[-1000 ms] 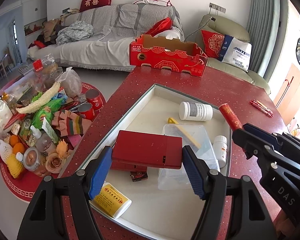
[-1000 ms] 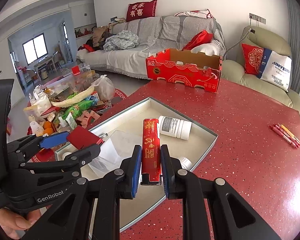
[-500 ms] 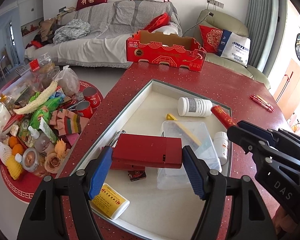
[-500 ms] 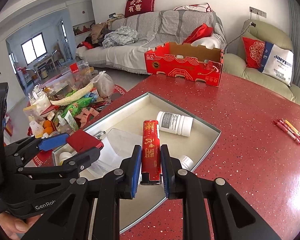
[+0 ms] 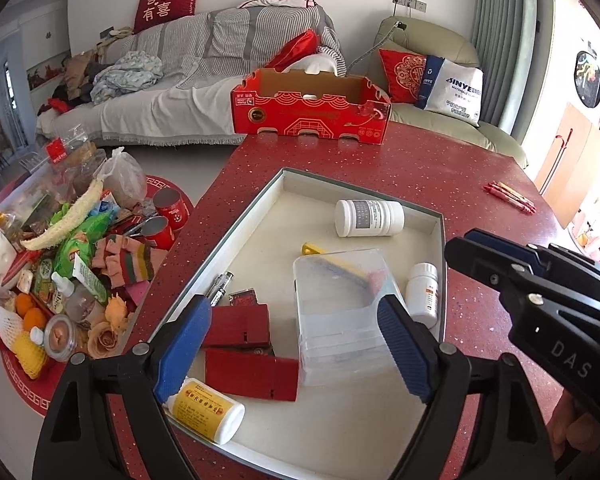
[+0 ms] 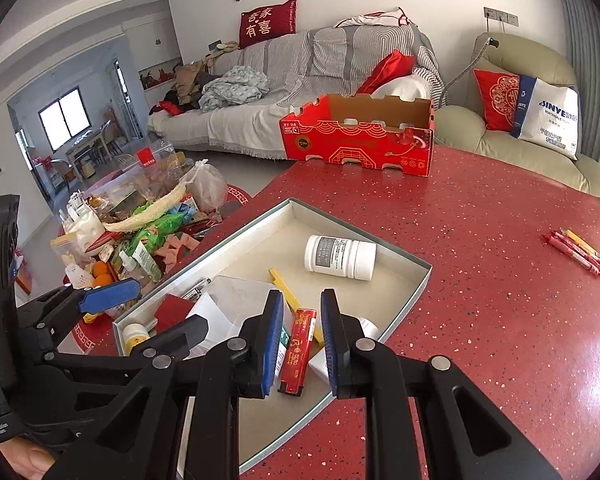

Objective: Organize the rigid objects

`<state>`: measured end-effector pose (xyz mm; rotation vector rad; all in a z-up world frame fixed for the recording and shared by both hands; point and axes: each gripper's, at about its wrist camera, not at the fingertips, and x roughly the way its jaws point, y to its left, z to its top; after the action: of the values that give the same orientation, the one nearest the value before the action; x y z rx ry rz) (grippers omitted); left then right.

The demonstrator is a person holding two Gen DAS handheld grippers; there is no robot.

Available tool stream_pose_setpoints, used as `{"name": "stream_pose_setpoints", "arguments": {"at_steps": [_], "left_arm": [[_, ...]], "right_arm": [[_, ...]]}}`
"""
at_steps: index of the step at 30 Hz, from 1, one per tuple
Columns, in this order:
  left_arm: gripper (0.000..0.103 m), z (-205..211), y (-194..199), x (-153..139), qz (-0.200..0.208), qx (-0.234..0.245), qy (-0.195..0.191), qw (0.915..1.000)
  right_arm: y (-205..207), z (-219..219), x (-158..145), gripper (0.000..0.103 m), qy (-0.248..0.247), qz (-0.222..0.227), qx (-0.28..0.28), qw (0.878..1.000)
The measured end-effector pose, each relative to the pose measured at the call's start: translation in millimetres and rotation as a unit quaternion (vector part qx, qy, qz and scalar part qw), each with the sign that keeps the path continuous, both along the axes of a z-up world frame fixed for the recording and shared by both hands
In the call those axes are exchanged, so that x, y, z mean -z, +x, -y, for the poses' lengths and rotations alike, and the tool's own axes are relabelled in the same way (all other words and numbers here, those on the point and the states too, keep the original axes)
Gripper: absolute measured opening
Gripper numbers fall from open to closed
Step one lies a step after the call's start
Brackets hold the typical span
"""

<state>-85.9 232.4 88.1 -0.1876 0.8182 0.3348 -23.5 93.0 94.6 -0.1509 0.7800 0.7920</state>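
A shallow white tray [image 5: 240, 224] [image 6: 420, 276] lies on the red table. My left gripper [image 5: 296, 352] is open above it; a flat red box [image 5: 252, 374] lies in the tray below its fingers, beside another red box [image 5: 238, 326]. My right gripper [image 6: 300, 344] is open; a red tube [image 6: 298, 350] lies in the tray between its fingers, free of them. The tray also holds a clear plastic box [image 5: 340, 312], a large white bottle [image 5: 370, 218] [image 6: 340, 258], a small white bottle [image 5: 422, 292] and a yellow-labelled bottle [image 5: 206, 410].
An open red cardboard box [image 5: 310, 108] [image 6: 360, 140] stands at the table's far edge. Red and yellow pens [image 5: 510, 196] [image 6: 578, 252] lie at the right. A heap of goods [image 5: 60, 260] sits on the floor to the left. A sofa and armchair stand behind.
My left gripper has opened and let the red box drop into the tray. My right gripper has opened and let the red tube down into the tray.
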Motion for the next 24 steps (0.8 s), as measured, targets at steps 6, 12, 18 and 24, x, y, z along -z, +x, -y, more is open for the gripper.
{"name": "stream_pose_setpoints", "arguments": {"at_steps": [6, 12, 18, 24], "left_arm": [[0.102, 5, -1, 0, -0.001, 0.002, 0.015, 0.9999], [0.102, 3, -2, -1, 0.0, -0.001, 0.004, 1.0], [0.102, 4, -6, -6, 0.008, -0.006, 0.02, 0.9997], [0.102, 3, -10, -8, 0.017, -0.01, 0.013, 0.9997]], "right_arm": [[-1, -1, 1, 0.02, -0.007, -0.002, -0.003, 1.0], [-1, -1, 0, 0.02, -0.007, 0.001, -0.002, 1.0], [-1, 1, -1, 0.02, -0.007, 0.002, 0.0, 1.0], [0, 2, -2, 0.02, -0.007, 0.003, 0.0, 1.0]]}}
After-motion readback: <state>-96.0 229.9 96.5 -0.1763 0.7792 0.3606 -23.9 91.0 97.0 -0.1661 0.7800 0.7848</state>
